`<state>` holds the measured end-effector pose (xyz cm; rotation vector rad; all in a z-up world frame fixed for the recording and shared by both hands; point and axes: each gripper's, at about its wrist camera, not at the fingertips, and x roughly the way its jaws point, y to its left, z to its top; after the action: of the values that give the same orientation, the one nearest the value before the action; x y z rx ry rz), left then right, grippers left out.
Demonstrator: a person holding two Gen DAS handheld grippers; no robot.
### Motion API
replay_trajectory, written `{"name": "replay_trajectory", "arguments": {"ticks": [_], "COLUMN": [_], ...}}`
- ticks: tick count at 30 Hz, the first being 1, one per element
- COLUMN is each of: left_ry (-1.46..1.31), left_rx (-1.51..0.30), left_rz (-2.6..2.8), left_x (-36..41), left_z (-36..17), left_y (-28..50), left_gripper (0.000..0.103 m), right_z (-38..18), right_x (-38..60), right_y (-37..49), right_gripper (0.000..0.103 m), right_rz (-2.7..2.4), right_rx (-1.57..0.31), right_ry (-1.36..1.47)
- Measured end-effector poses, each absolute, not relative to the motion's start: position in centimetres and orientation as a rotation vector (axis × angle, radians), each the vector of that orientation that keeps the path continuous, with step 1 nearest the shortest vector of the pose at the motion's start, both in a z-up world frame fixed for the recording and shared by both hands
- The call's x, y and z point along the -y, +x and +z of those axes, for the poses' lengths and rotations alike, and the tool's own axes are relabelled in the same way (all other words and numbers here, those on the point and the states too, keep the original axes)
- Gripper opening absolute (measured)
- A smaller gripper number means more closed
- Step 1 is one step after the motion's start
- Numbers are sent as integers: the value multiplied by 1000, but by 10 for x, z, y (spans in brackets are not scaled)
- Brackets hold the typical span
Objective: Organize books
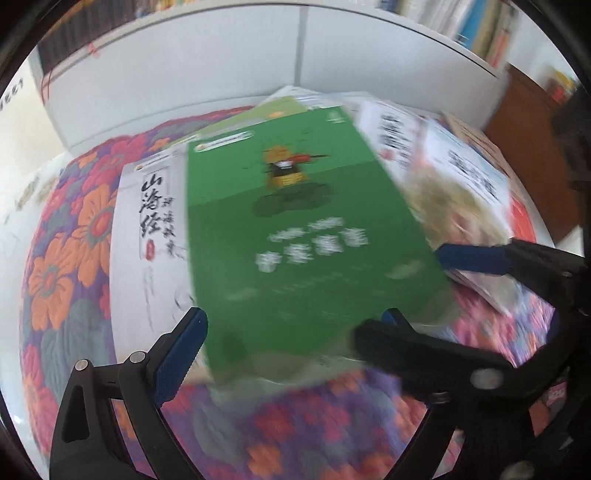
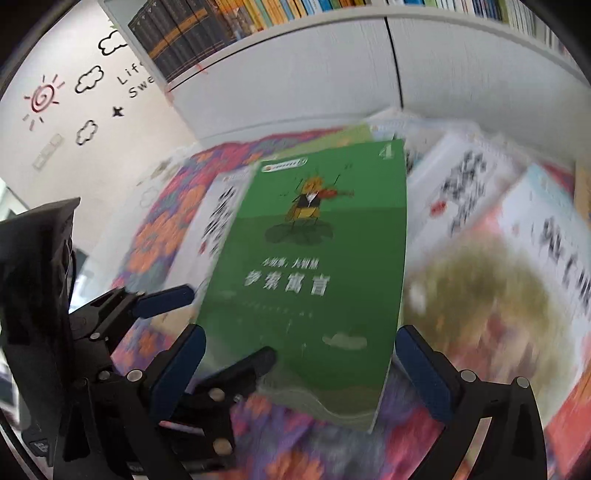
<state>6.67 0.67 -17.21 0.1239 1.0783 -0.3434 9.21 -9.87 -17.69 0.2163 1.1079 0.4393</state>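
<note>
A green book (image 1: pixel 303 221) (image 2: pixel 317 258) with a cartoon insect on its cover lies tilted over a white book with black calligraphy (image 1: pixel 151 221) (image 2: pixel 221 214). My left gripper (image 1: pixel 295 319) stands open, with its fingers either side of the green book's near edge. My right gripper (image 2: pixel 300 334) is open too, its blue pads (image 2: pixel 421 369) beside the book's near end, whose pages bend. In the left wrist view a right gripper finger (image 1: pixel 472 258) touches the book's right edge. In the right wrist view the left gripper's fingers (image 2: pixel 166 299) sit at the book's lower left corner.
All the books rest on a floral cloth (image 1: pixel 74 240) (image 2: pixel 155 236). More overlapping books (image 1: pixel 461 177) (image 2: pixel 480 221) are spread to the right, and a pale green book (image 1: pixel 273 110) lies behind. A white cabinet (image 1: pixel 221 74) with filled bookshelves (image 2: pixel 221 22) stands behind.
</note>
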Motion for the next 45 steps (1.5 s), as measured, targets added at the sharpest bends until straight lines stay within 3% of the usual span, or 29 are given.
{"name": "replay_trajectory", "arguments": {"ticks": [10, 17, 20, 23, 31, 41, 45], "left_ry": [232, 90, -101, -150, -75, -62, -208], "left_rx": [-1044, -1026, -1075, -1098, -1075, -1108, -1119], "left_rz": [-258, -49, -114, -165, -315, -370, -328], "left_x": [7, -59, -87, -86, -55, -45, -70], "left_z": [-159, -171, -185, -198, -195, -194, -195], "left_y": [7, 76, 103, 114, 96, 75, 88], "left_gripper": [95, 94, 94, 89, 87, 87, 87], "right_z": [-170, -155, -161, -170, -193, -182, -175], "right_x": [122, 114, 102, 94, 118, 122, 119], "right_y": [20, 65, 91, 104, 99, 66, 71], "right_gripper": [101, 101, 101, 101, 98, 98, 98], "right_rz": [380, 380, 366, 358, 372, 403, 409], "right_rx": [-1154, -1067, -1054, -1073, -1132, -1127, -1088], "right_ry": [247, 223, 221, 222, 367, 301, 288]}}
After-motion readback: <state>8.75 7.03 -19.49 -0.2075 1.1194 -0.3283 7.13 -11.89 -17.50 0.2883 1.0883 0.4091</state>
